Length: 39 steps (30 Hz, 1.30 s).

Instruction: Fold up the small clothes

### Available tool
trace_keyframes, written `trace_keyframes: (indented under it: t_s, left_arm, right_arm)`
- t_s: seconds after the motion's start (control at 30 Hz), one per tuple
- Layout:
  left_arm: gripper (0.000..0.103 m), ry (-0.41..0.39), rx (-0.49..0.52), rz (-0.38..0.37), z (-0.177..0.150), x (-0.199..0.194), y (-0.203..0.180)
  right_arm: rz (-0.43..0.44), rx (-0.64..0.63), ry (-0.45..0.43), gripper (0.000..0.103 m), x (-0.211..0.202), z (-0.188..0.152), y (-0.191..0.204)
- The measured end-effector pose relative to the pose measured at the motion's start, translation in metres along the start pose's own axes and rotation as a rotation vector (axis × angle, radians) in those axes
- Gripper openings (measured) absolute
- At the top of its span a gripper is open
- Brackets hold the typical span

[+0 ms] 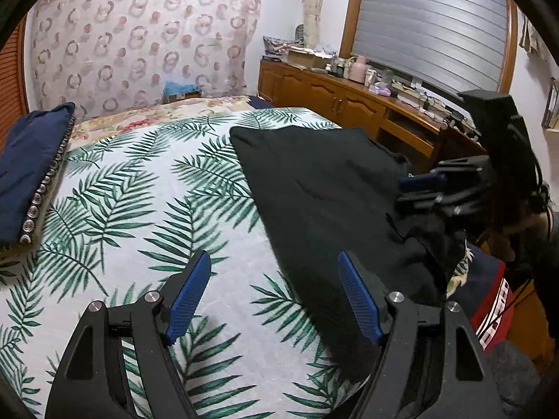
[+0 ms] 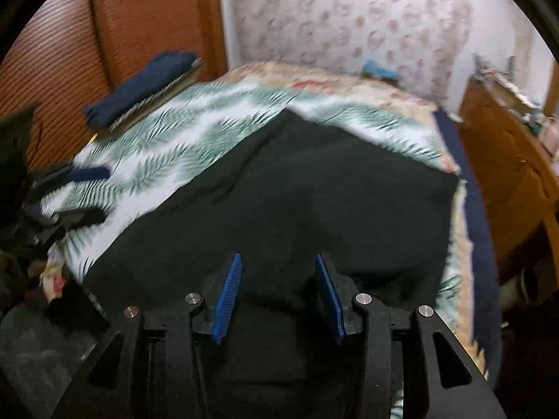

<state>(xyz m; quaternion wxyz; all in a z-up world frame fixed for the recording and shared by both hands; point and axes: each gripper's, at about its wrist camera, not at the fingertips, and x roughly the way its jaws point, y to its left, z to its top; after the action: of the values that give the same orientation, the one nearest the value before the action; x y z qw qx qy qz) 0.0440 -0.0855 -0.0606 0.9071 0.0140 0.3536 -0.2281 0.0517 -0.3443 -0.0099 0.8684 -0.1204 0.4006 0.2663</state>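
A black garment (image 1: 332, 192) lies spread on the palm-leaf bed cover (image 1: 146, 188), toward the bed's right side. My left gripper (image 1: 274, 262) is open over the garment's near left edge, one finger above the cover and one above the cloth, holding nothing. My right gripper (image 2: 277, 260) is open just above the garment (image 2: 297, 192), at its near edge. It also shows in the left wrist view (image 1: 415, 188) at the garment's right edge. The left gripper shows blurred at the left of the right wrist view (image 2: 87, 192).
A folded navy garment (image 1: 28, 167) lies at the bed's far left. A wooden sideboard (image 1: 349, 104) with clutter runs along the right. A red and navy item (image 1: 489, 296) sits by the bed's right edge. A patterned curtain (image 1: 139, 35) hangs behind.
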Motion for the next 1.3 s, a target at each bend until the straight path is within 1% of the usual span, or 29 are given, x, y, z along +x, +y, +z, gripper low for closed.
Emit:
trace_keyframes:
  t_s: [0.17, 0.23, 0.27, 0.3, 0.4, 0.53, 0.6, 0.7, 0.73, 0.77, 0.8, 0.83, 0.87, 0.9, 0.93, 1.03, 1.2, 1.3]
  left_arm:
    - [0.076, 0.019, 0.007, -0.019, -0.005, 0.005, -0.007]
    - [0.076, 0.024, 0.008, -0.026, -0.005, 0.007, -0.007]
    - [0.076, 0.027, 0.008, -0.031, -0.006, 0.007, -0.008]
    - [0.076, 0.032, 0.009, -0.035, -0.007, 0.008, -0.009]
    - [0.076, 0.04, 0.013, -0.047, -0.008, 0.009, -0.013]
    - [0.076, 0.059, 0.024, -0.055, -0.011, 0.011, -0.017]
    - [0.076, 0.071, 0.035, -0.054, -0.013, 0.012, -0.02]
    - [0.076, 0.086, 0.045, -0.054, -0.016, 0.013, -0.023]
    - [0.076, 0.088, 0.046, -0.053, -0.017, 0.013, -0.023]
    - [0.076, 0.092, 0.047, -0.052, -0.017, 0.013, -0.023]
    - [0.076, 0.095, 0.047, -0.052, -0.018, 0.013, -0.023]
    - [0.076, 0.097, 0.047, -0.051, -0.018, 0.013, -0.023]
    - [0.076, 0.099, 0.047, -0.05, -0.018, 0.014, -0.023]
    - [0.076, 0.101, 0.047, -0.049, -0.019, 0.014, -0.023]
    - [0.076, 0.103, 0.048, -0.049, -0.019, 0.014, -0.024]
    - [0.076, 0.113, 0.053, -0.047, -0.022, 0.014, -0.024]
    - [0.076, 0.122, 0.057, -0.045, -0.025, 0.015, -0.024]
    - [0.076, 0.122, 0.058, -0.048, -0.026, 0.014, -0.025]
  right_arm:
    - [0.003, -0.015, 0.069, 0.045, 0.016, 0.005, -0.002]
    - [-0.006, -0.035, 0.067, 0.019, 0.009, 0.0, 0.001]
    - [-0.006, -0.037, 0.055, 0.016, 0.004, -0.002, 0.001]
    - [0.008, -0.035, 0.035, 0.009, -0.002, -0.004, -0.001]
    - [0.003, -0.003, -0.023, 0.007, -0.026, -0.009, -0.006]
    - [-0.034, 0.038, -0.067, 0.007, -0.061, -0.033, -0.018]
    - [-0.069, 0.059, -0.067, 0.007, -0.074, -0.046, -0.017]
    - [-0.106, 0.096, -0.051, 0.007, -0.09, -0.061, -0.027]
    - [-0.132, 0.109, -0.051, 0.007, -0.094, -0.064, -0.032]
    - [-0.153, 0.112, -0.054, 0.007, -0.09, -0.061, -0.02]
    - [-0.173, 0.115, -0.06, 0.01, -0.094, -0.061, -0.02]
    - [-0.194, 0.115, -0.071, 0.021, -0.091, -0.058, -0.014]
    - [-0.209, 0.114, -0.084, 0.027, -0.091, -0.059, -0.01]
    - [-0.221, 0.115, -0.092, 0.039, -0.091, -0.058, -0.005]
    - [-0.225, 0.117, -0.107, 0.045, -0.09, -0.057, 0.0]
    - [-0.218, 0.125, -0.139, 0.052, -0.085, -0.06, 0.002]
    - [-0.213, 0.155, -0.131, 0.053, -0.072, -0.07, 0.005]
    - [-0.218, 0.182, -0.09, 0.053, -0.06, -0.078, 0.0]
